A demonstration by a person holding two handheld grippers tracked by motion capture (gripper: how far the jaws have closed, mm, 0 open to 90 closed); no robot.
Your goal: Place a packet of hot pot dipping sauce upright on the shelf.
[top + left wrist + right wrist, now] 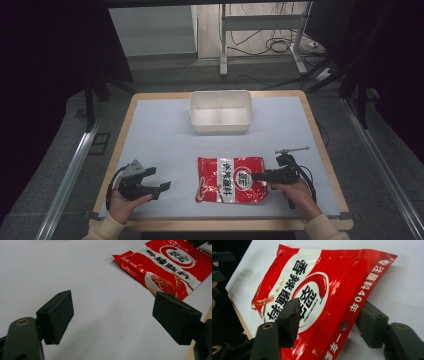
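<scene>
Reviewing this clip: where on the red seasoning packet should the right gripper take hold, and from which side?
Take the red seasoning packet by its flat sealed end strip with the hang hole, coming in from its right side, where the right gripper already straddles that edge with one jaw above and one below. The strip looks thin and stiff; the filled middle bulges and lies flat on the table.

White plastic tub [220, 112] at far middle of grey table mat [160, 140]; cables [272, 45] on floor beyond.
</scene>
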